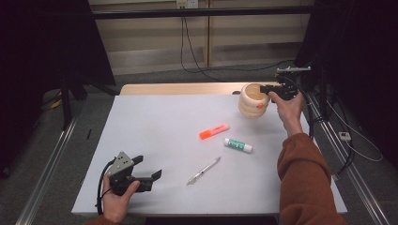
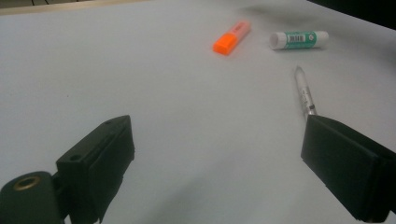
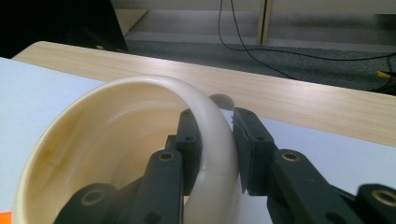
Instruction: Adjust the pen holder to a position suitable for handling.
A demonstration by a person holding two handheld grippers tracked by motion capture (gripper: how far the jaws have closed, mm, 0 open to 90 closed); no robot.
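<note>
Cream ribbed cup [image 1: 253,101] sits in the upper right of the high view, at the tabletop's [image 1: 155,140] far edge, with the right tongs [image 1: 267,90] clamped on its rim, one jaw inside. Lower left, the left tongs [image 1: 149,168] are spread wide, gripping nothing. Orange highlighter [image 1: 214,131], glue stick [image 1: 238,145] and pen [image 1: 203,170] lie mid-frame.

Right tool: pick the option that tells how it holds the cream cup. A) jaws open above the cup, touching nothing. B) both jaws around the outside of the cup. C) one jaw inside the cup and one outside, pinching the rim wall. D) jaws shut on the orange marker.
C: in the right gripper view the right tool has one jaw inside the cup and one outside, clamping its wall.
</note>
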